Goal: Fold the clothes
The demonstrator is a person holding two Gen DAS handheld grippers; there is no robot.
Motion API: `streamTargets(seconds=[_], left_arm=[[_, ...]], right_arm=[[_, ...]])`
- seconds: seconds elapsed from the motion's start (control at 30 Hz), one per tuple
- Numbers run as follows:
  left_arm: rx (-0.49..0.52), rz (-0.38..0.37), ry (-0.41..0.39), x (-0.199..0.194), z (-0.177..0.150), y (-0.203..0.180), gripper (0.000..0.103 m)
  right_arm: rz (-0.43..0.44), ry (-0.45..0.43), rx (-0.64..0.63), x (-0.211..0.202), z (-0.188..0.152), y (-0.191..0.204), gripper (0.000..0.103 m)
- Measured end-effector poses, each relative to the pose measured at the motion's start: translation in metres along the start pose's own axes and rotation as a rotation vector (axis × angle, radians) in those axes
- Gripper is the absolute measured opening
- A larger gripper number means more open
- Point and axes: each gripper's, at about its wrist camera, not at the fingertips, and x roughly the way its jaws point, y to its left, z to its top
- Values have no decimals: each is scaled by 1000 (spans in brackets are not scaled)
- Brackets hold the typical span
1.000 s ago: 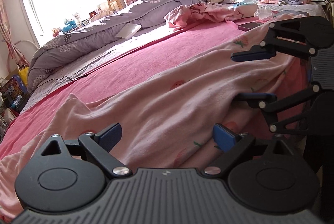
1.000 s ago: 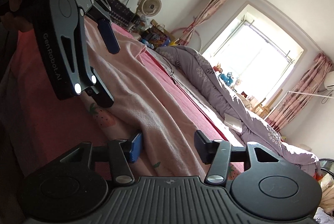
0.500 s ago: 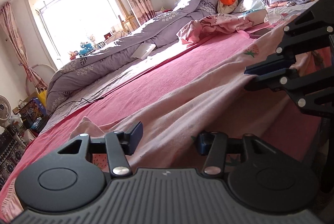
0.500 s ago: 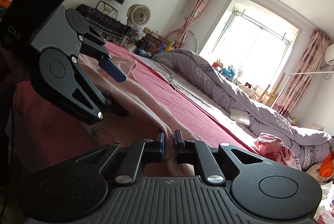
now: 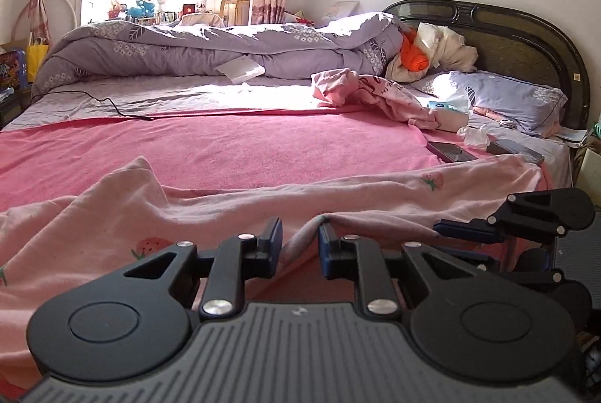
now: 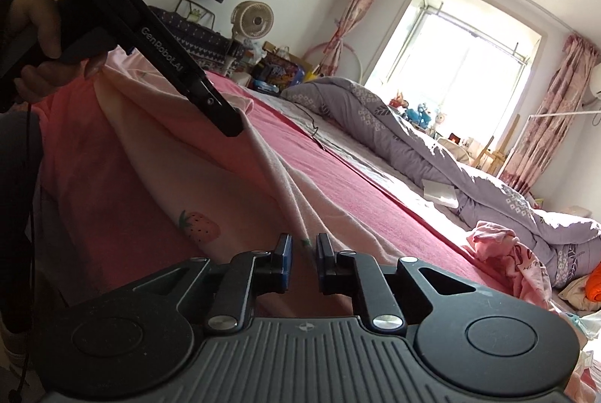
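A pale pink garment with strawberry prints (image 5: 112, 226) lies along the near edge of the bed; it also shows in the right wrist view (image 6: 195, 177). My left gripper (image 5: 300, 239) is shut on a raised fold of its near edge. My right gripper (image 6: 303, 249) is shut on the same edge further right. The right gripper also shows in the left wrist view (image 5: 462, 228), and the left gripper in the right wrist view (image 6: 229, 128), pinching the cloth and holding it up.
A pink blanket (image 5: 263, 147) covers the bed. Two phones (image 5: 449, 152) and a tissue (image 5: 475, 136) lie near the pillow (image 5: 499, 94). Another pink garment (image 5: 372, 94), a purple duvet (image 5: 210, 49), a white card (image 5: 244, 69) and a cable (image 5: 112, 106) lie further back.
Both grippers have closed on the garment's near edge and lifted it. The left gripper has swung to face across the bed.
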Motion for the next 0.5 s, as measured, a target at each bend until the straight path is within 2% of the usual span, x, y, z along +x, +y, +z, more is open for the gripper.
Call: streamTargets(seconds=[0.07,0.13,0.23,0.27,0.3,0.33,0.5], left_arm=[[-20,-2,6,4,0,2,25],[-17,-5,2,3,0,0,25],[2,-21,3,1,0,-2,24],[11,-27,5,0,0,-3,25],[23,-34,10,-1,-1,-7,25],[30,-41,14,-2,-2,-8,25],[51,-91,30,-14,-4,-15,25]], right_arm=[[-18,-33,-71,5,1,14,38],[-54,-66,-149,12,2,27,44],[-91,-96,-236,25,6,37,44],[-87,-96,-252,31,7,38,42],[-75,-86,-263,36,8,38,32],[-60,-71,-273,39,9,38,4],[6,-47,-291,25,15,29,5]])
